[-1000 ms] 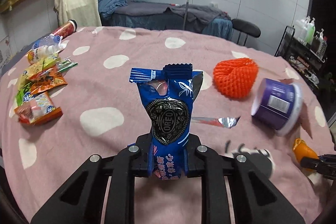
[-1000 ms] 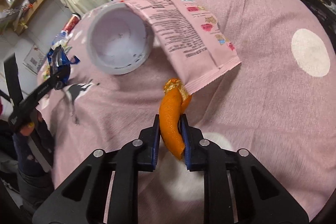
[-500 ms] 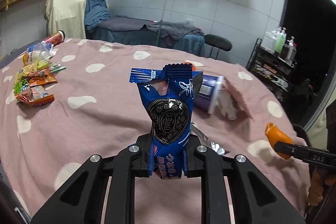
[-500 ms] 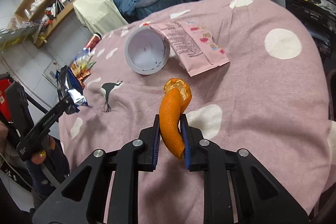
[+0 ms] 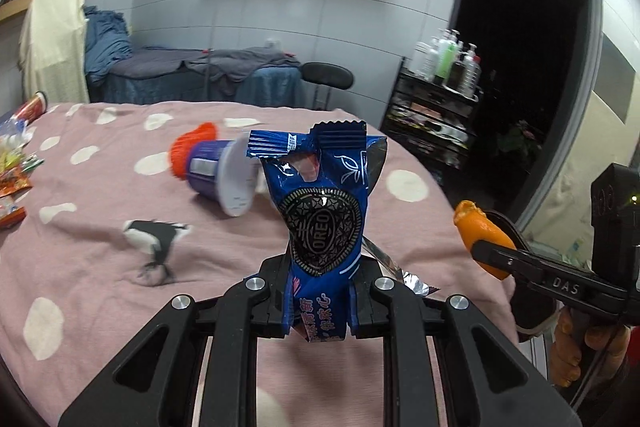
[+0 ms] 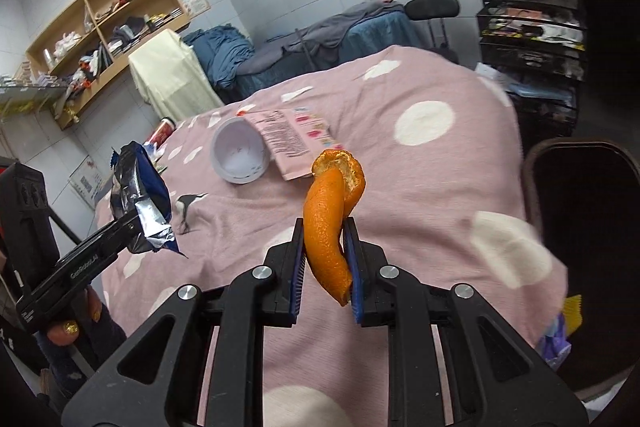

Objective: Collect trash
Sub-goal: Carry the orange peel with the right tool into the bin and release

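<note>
Left claw [image 5: 319, 301] pinches a blue cookie wrapper [image 5: 324, 223], holding it upright above the pink dotted cloth [image 5: 100, 267] on the tabletop. Right claw [image 6: 324, 263] pinches a curled orange peel [image 6: 330, 223] and holds it up off the cloth too. More trash lies on the cloth: a purple cup [image 5: 224, 179] on its side, touching an orange net [image 5: 188, 147], and a pink bag [image 6: 290, 143] just beside the cup
</note>
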Tool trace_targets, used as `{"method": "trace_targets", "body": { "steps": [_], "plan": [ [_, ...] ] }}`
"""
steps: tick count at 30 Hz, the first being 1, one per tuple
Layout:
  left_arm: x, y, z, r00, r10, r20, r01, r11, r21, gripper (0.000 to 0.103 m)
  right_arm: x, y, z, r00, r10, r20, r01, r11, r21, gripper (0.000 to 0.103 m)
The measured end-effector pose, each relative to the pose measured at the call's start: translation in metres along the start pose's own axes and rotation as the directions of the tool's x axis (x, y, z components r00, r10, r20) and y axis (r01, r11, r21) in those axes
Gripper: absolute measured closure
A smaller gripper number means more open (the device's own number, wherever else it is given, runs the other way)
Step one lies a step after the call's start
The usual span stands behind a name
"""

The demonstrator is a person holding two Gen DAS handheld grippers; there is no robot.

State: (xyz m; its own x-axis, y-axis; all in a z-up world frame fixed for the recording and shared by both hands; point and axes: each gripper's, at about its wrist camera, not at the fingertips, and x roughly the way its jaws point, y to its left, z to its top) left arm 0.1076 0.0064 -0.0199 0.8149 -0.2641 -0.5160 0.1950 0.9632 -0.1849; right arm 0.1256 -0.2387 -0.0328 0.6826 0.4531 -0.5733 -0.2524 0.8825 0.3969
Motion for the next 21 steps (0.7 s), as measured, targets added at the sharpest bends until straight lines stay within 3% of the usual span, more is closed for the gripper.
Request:
{"method": "trace_targets", "body": {
  "steps": [11, 21],
  "plan": [
    [0.029, -0.08, -0.003, 0.987, -0.151, -0.059, 0.158, 0.978, 0.137, 0.084, -0.036, -0.067, -0.004, 0.987, -0.145, 0.074, 0.135, 0.983, 0.123, 0.083],
    [0.057, -0.13, -0.006, 0.967, -0.222, -0.125, 0.244, 0.946, 0.211, 0.084, -0.036, -0.121, -0.009, 0.962, -0.267, 0.052, 0.252, 0.947, 0.2, 0.083]
  ]
}}
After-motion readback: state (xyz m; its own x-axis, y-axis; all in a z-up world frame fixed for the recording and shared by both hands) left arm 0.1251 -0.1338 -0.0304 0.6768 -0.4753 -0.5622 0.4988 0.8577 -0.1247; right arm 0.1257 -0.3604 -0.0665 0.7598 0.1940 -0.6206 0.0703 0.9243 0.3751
